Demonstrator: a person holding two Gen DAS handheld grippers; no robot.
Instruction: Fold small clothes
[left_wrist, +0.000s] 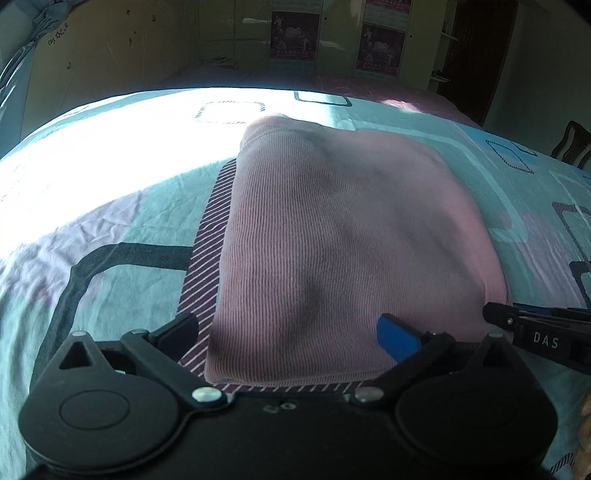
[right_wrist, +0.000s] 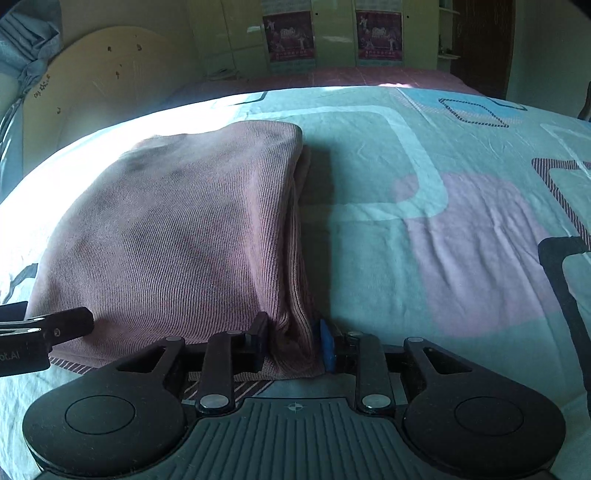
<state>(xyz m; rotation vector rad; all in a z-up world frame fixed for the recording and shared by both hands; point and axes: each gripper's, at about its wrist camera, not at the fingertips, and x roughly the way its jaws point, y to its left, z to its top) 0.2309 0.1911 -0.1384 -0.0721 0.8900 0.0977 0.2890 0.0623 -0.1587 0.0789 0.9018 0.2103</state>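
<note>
A pink ribbed knit garment (left_wrist: 332, 240) lies folded into a thick rectangle on the bed; it also shows in the right wrist view (right_wrist: 177, 236). My left gripper (left_wrist: 291, 332) is open wide at its near edge, with the cloth lying between the two fingers. My right gripper (right_wrist: 295, 343) is shut on the garment's near right corner, where the folded layers bunch between its fingers. The right gripper shows at the right edge of the left wrist view (left_wrist: 535, 332). The left gripper shows at the left edge of the right wrist view (right_wrist: 48, 332).
The bed sheet (right_wrist: 443, 221) is teal with lilac patches and dark outlined squares. Bright sunlight falls across its far left part (left_wrist: 110, 147). A pale headboard (right_wrist: 103, 81) stands at the left, wardrobes with posters (right_wrist: 332, 37) behind, and a dark chair (left_wrist: 570, 144) at the right.
</note>
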